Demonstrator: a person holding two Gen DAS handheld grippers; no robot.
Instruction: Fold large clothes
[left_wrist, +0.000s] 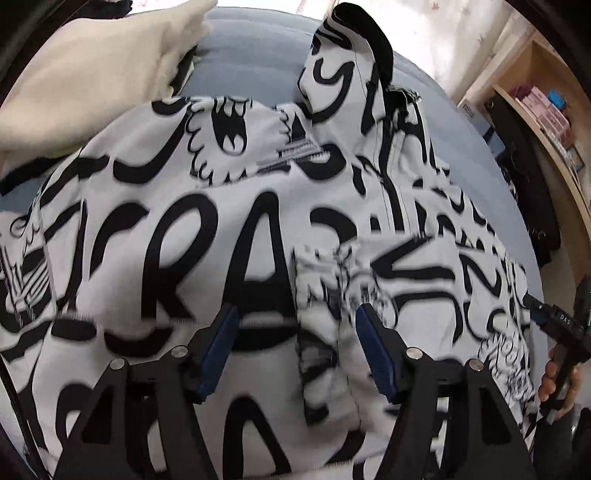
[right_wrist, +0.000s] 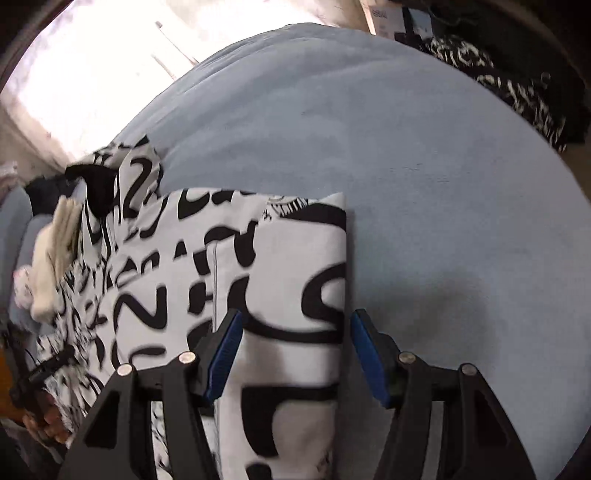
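Both your grippers, left (left_wrist: 297, 332) and right (right_wrist: 295, 343), have open jaws over the printed garment (left_wrist: 207, 236); a shallow pinch risks dragging the fold apart.

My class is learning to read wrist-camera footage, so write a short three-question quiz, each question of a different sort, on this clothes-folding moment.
1. True or false: the left gripper is clamped shut on the printed garment.
2. What does the printed garment lie on? A. a wooden floor B. a light blue bed cover C. a metal tray
3. Fill in: the right gripper hovers over the garment's folded ____ beside bare cover.

Key: 1 false, its jaws stand apart; 2 B; 3 edge.
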